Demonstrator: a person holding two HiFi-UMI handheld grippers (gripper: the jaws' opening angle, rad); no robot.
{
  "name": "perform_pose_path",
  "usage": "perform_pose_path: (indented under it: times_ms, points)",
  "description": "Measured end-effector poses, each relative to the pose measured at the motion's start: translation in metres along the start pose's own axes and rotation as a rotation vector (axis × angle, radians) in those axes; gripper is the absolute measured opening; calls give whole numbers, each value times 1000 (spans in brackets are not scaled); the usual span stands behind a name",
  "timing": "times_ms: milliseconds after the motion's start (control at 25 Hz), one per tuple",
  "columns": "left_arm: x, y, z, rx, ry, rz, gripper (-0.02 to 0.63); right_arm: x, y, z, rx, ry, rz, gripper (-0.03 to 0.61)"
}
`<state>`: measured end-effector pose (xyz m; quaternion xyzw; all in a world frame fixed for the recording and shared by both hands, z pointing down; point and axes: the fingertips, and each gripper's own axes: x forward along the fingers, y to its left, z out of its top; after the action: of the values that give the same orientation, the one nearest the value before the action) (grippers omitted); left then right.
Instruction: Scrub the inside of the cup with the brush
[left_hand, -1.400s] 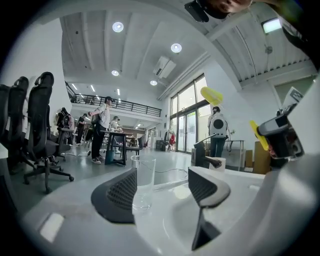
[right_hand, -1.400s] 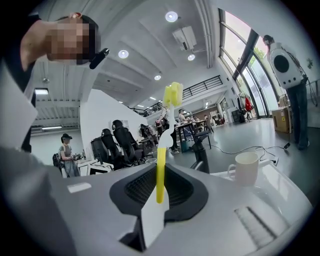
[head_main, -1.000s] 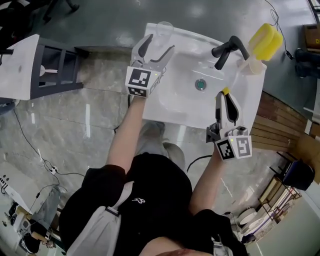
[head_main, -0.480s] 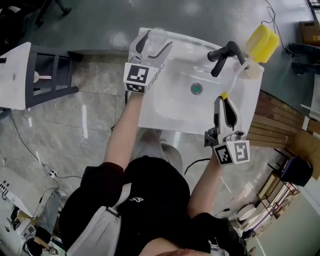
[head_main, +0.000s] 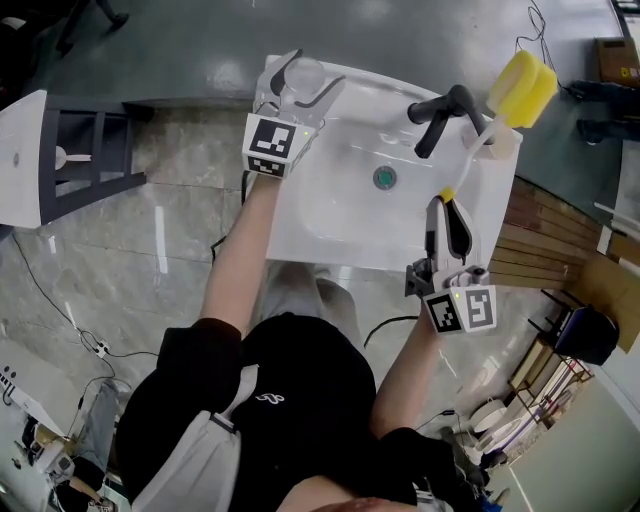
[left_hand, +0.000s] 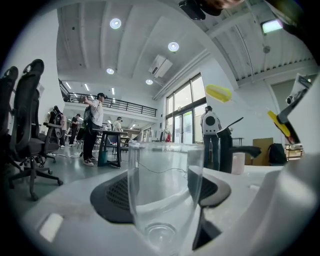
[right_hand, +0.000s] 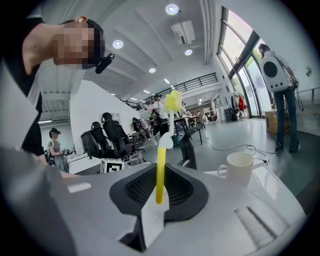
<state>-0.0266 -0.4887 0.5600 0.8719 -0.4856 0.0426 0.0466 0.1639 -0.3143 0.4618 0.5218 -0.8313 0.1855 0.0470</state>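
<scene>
A: Head view, entries?
B: Your left gripper (head_main: 303, 85), top centre: jaws spread either side of the clear cup (head_main: 306, 72) on the sink (head_main: 340, 225) rim. Your right gripper (head_main: 447, 205), right of centre: pinching the yellow brush (head_main: 523, 88).
A: Left gripper view?
B: Cup (left_hand: 165, 195) upright between parted pads, centre frame.
A: Right gripper view?
B: Jaws pressed on the brush (right_hand: 160, 170) handle; white mug (right_hand: 240, 167) at right

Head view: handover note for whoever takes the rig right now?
Left gripper: open, jaws either side of the cup; contact unclear.
Right gripper: shut on the brush handle, sponge head up over the sink's right rear corner.
Cup stands upright on the sink's left rear corner.
Done: brush picked up. Left: grip the cup, insert the brush, scrub inside.
</scene>
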Motion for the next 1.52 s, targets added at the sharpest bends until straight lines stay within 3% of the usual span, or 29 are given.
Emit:
perform_pose_path:
  times_ms: [400,560,920,1520]
  points:
    - [13,-5,-4,35,33,-56,325,-3,-1,2,5,-10,-28,51]
    - [15,-5,-4,75,48,-58,281,-8,-2,4,6,-15,-40,51]
    - [-2,-28,-2,82,82,-130,264,-13,-3,7,29,-34,-27,51]
    - [-78,-56,62,254,135,-184,264,-32,6,0,-3,-7,65,51]
